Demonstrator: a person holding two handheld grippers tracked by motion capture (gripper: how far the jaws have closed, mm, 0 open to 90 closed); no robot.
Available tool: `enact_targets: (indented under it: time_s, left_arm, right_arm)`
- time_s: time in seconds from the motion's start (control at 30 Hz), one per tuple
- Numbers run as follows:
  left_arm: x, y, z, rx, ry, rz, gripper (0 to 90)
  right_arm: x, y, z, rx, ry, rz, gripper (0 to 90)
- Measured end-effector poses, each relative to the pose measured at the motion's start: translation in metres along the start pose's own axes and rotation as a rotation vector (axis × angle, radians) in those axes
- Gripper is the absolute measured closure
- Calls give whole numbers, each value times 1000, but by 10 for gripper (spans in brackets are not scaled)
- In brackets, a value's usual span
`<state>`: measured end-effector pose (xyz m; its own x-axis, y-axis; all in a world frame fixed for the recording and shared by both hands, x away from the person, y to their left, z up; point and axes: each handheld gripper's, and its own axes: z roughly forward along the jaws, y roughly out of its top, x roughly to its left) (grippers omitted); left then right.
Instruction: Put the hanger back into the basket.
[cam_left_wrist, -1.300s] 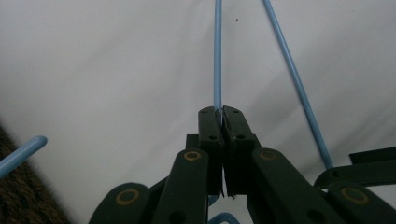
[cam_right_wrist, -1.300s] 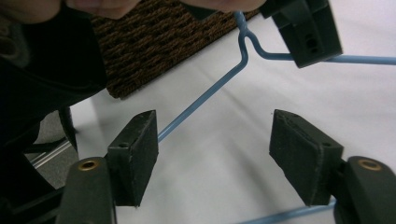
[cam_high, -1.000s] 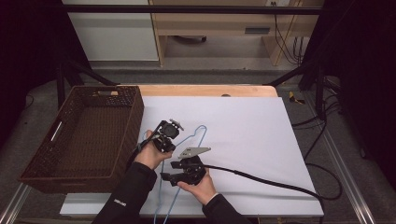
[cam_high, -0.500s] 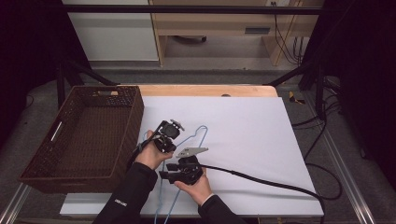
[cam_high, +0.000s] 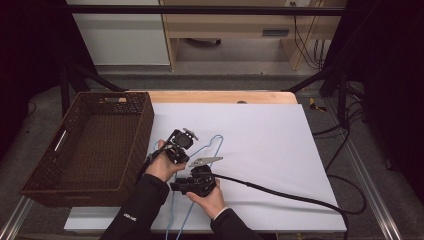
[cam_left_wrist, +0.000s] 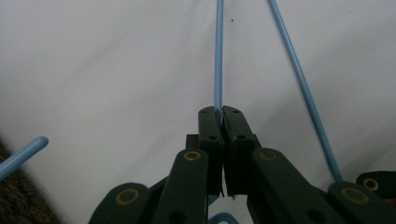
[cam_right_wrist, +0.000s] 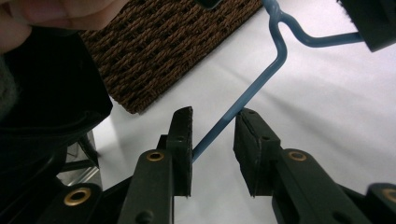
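A light blue wire hanger (cam_high: 216, 142) lies on the white table (cam_high: 265, 135), partly under my hands. My left gripper (cam_high: 173, 150) is shut on one straight wire of the hanger (cam_left_wrist: 218, 56), which runs away from its jaws (cam_left_wrist: 222, 112). A second wire slants off to the right in the left gripper view. My right gripper (cam_high: 176, 187) sits just below the left one, pointing toward the basket. In the right gripper view its jaws stand open (cam_right_wrist: 215, 116) with the hanger's neck wire (cam_right_wrist: 254, 86) passing between them, close to the right pad (cam_right_wrist: 250, 135).
A dark brown woven basket (cam_high: 145, 120) stands at the table's left, right beside my hands, and it is empty. Its corner (cam_right_wrist: 154, 56) shows just ahead of the right gripper. A black cable (cam_high: 280, 192) trails right across the table.
The right gripper has edged slightly left and down along the hanger. The left gripper and the hanger have hardly moved.
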<state>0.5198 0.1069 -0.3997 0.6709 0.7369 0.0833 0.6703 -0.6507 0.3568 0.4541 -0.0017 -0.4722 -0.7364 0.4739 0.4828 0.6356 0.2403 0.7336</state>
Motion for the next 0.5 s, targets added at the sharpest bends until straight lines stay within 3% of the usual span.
enact_targets:
  time_s: [0.3, 0.5]
  left_arm:
    - [1, -1, -1, -11, -1, -6, 875]
    - [2, -2, -4, -15, -6, -12, 875]
  right_arm:
    - [0, 1, 0, 5, 8, 51, 713]
    - [0, 1, 0, 2, 14, 58, 723]
